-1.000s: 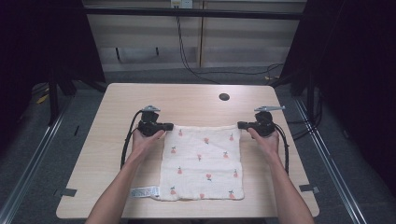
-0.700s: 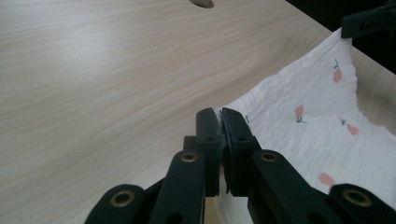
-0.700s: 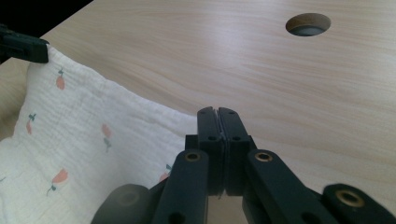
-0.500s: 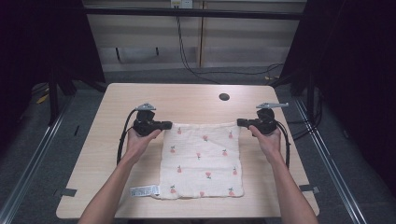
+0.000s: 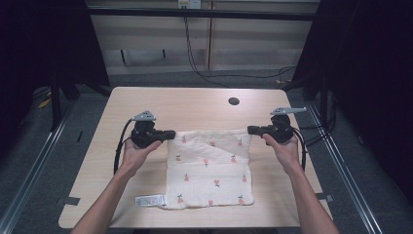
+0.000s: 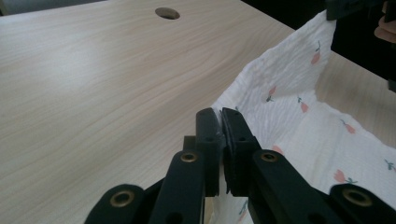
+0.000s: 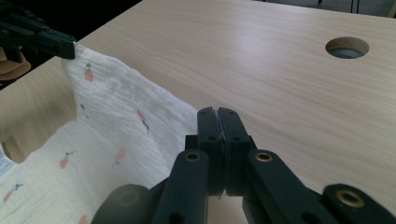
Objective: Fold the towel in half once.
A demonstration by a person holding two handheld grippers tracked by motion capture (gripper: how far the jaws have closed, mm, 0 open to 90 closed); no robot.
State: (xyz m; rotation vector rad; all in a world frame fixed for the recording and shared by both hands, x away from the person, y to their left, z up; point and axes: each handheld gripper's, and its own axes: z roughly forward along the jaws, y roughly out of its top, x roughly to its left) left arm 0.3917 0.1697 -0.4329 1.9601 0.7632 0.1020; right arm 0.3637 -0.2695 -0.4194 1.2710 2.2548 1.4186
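Both claws, left claw (image 5: 170, 133) and right claw (image 5: 251, 129), each clenched on a far corner of the white carrot-print cloth (image 5: 209, 170), have lifted its far edge off the wooden tabletop (image 5: 195, 105); I judge a fold toward the person is starting.

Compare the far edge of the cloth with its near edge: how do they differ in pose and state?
The far edge is lifted off the table, pinched at its corners by the left claw and right claw. The near edge lies flat, ungripped, with a label beside it. Both show the same fruit print.
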